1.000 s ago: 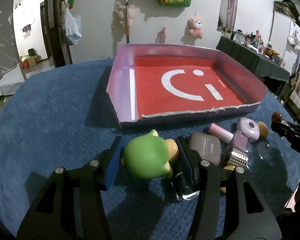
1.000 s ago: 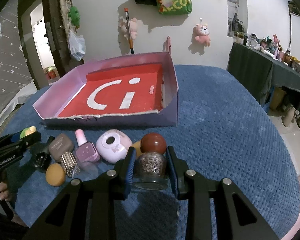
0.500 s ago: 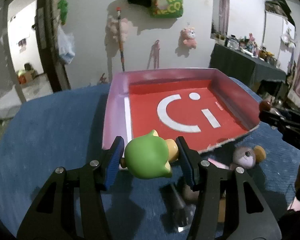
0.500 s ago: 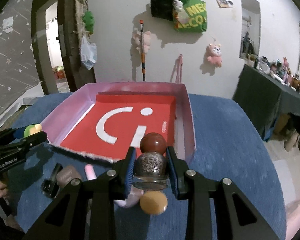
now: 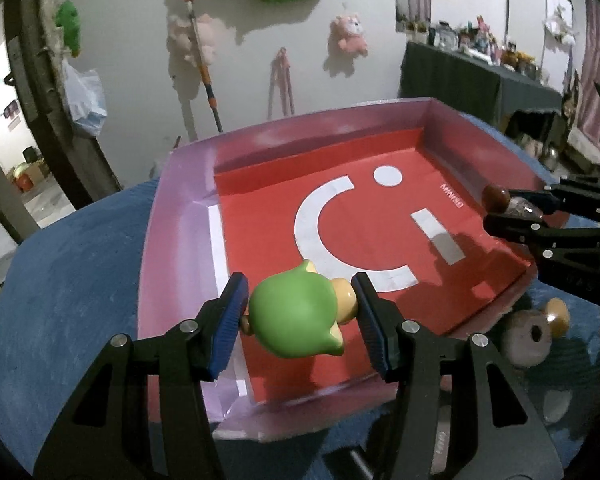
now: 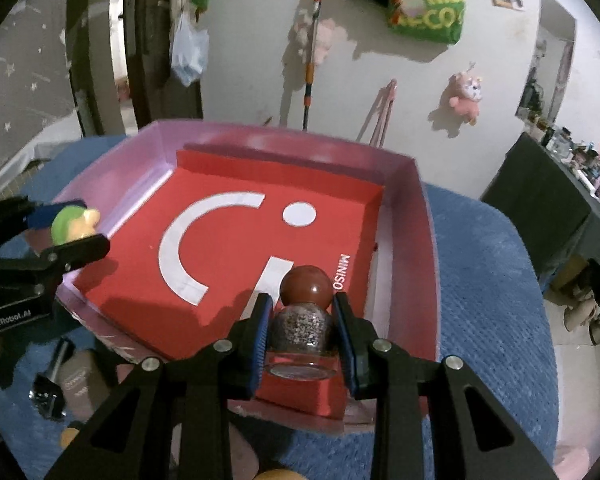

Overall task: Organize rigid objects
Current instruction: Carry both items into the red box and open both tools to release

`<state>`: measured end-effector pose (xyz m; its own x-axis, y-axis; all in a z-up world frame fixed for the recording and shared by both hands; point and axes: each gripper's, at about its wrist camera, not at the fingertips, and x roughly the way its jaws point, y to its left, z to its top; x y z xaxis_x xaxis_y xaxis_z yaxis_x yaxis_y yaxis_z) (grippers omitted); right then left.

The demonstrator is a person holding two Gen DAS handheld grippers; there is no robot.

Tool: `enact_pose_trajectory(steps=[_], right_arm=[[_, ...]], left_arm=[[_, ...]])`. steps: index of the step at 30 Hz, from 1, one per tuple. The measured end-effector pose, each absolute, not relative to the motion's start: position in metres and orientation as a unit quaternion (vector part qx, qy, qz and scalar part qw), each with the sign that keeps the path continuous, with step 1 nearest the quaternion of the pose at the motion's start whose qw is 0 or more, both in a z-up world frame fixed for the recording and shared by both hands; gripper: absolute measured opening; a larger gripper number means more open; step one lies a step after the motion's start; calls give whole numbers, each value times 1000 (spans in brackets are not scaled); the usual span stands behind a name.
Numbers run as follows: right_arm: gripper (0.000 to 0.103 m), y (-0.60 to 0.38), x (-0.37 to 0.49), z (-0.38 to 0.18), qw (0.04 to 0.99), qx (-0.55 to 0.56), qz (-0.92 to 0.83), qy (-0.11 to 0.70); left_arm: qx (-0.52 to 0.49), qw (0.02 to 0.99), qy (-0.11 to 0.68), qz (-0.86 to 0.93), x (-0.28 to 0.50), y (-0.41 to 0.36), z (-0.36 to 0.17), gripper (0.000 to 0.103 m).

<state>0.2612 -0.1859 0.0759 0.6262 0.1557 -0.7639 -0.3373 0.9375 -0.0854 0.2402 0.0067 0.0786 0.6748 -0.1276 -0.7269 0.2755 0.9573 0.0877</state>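
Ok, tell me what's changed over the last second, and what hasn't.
Both grippers carried their loads from the row of items on the blue cloth forward over the pink tray: the left gripper with the green figurine near its left wall, the right gripper with the glitter bottle near its right wall. Nothing was let go. Both grips, the tray and the leftover items stayed as they were.

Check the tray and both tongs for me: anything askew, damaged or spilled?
Only the tray: its near edge is ragged, as if roughly cut. Nothing has spilled. The left tongs hold the green figurine tipped sideways, and the right tongs hold the glitter bottle upright, both over the tray.
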Motion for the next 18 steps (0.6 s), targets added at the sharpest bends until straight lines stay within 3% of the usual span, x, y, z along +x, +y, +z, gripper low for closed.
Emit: enact_pose_trajectory(steps=[18], right_arm=[[33, -169, 280, 48, 854, -188, 142, 464]], left_arm=[[131, 877, 445, -124, 264, 2, 48, 52]])
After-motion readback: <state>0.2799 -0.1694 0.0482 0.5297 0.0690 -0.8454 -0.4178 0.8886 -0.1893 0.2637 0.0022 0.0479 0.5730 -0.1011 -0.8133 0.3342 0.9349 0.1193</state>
